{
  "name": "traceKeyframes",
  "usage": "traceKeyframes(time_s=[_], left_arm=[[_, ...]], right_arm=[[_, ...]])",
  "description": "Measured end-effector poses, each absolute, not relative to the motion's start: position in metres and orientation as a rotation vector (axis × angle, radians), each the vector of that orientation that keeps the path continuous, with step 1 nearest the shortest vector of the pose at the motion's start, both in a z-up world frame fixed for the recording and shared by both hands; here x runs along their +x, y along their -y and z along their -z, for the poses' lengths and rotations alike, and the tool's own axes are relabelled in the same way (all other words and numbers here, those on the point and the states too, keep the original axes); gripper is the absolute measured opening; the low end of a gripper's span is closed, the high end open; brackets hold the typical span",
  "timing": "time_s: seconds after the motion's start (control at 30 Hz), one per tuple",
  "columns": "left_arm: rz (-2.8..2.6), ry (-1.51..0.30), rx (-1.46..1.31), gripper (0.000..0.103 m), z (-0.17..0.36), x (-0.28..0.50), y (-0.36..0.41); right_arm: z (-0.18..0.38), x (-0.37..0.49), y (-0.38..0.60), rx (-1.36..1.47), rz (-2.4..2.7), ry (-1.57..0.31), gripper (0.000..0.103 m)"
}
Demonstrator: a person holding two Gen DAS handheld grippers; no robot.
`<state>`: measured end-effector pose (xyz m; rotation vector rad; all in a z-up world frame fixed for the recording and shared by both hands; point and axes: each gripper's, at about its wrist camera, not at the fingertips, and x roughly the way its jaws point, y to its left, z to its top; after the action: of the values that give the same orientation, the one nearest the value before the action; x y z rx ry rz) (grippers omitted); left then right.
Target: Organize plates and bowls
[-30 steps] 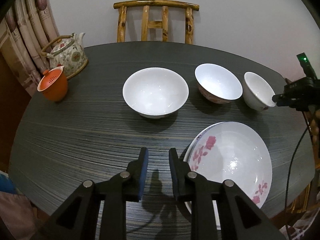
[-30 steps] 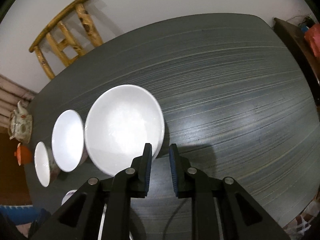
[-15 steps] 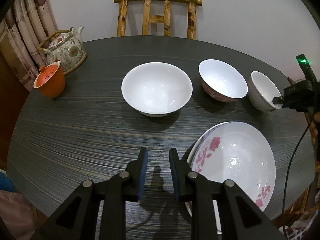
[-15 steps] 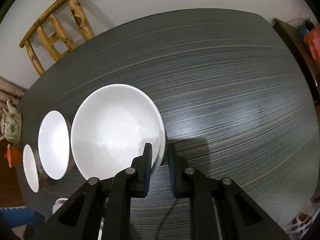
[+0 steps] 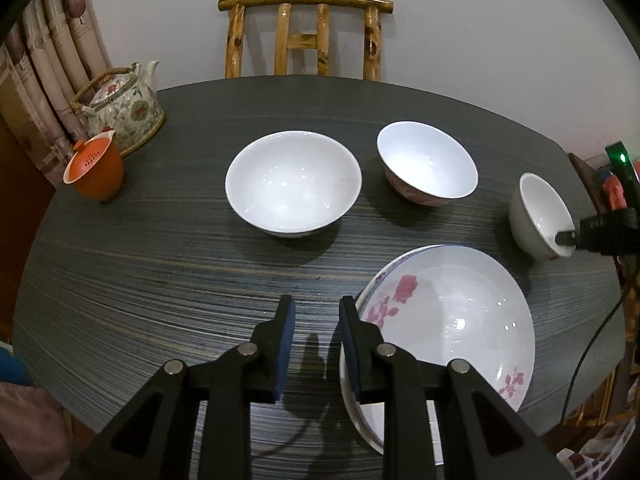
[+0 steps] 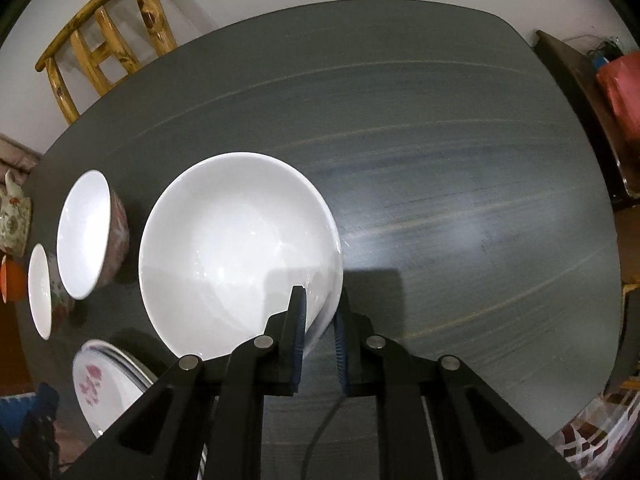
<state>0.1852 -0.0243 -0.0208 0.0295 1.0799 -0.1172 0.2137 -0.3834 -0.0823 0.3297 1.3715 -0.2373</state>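
Note:
Three bowls stand on the dark table (image 5: 160,264). In the left wrist view these are a large white bowl (image 5: 293,182), a medium bowl with a pink outside (image 5: 427,162) and a small bowl (image 5: 540,216). A stack of flowered plates (image 5: 448,320) lies at the near right. My left gripper (image 5: 314,320) is open and empty above the table, just left of the plates. My right gripper (image 6: 319,312) is shut on the rim of the small bowl (image 6: 240,252), one finger inside, one outside. The medium bowl (image 6: 86,238), the large bowl (image 6: 42,290) and the plates (image 6: 102,384) lie to its left.
A flowered teapot (image 5: 124,108) and an orange lidded cup (image 5: 94,170) stand at the table's far left. A bamboo chair (image 5: 304,36) stands behind the table. Curtains (image 5: 44,80) hang at the left. A red object (image 6: 620,96) lies off the table's right edge.
My right gripper has closed on the small bowl's rim. In the left wrist view the small bowl has shifted right, away from the medium bowl. My left gripper has barely moved.

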Motion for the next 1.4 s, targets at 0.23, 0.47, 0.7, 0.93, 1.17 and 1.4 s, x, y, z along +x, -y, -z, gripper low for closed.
traceKeyframes(time_s=[0.23,0.47,0.7,0.93,1.17,1.4], left_arm=[[0.120,-1.084,0.050,0.023,0.017,0.180,0.033],[0.115,-1.077,0.050,0.023,0.010,0.174,0.035],[0.112,-1.067,0.052,0.023,0.004,0.172,0.037],[0.110,-1.084,0.027,0.024,0.003,0.175,0.032],[0.116,-1.101,-0.007,0.024,-0.006,0.185,0.020],[0.124,-1.096,-0.046,0.024,-0.029,0.205,0.005]], right_arm=[[0.084,0.182,0.392,0.334,0.242,-1.393,0.012],[0.085,0.154,0.393,0.315,0.238,-1.416,0.012],[0.087,0.128,0.392,0.323,0.227,-1.428,0.012],[0.088,0.112,0.397,0.348,0.218,-1.427,0.015],[0.066,0.102,0.399,0.350,0.225,-1.381,0.017],[0.022,0.104,0.396,0.319,0.214,-1.314,0.017]])
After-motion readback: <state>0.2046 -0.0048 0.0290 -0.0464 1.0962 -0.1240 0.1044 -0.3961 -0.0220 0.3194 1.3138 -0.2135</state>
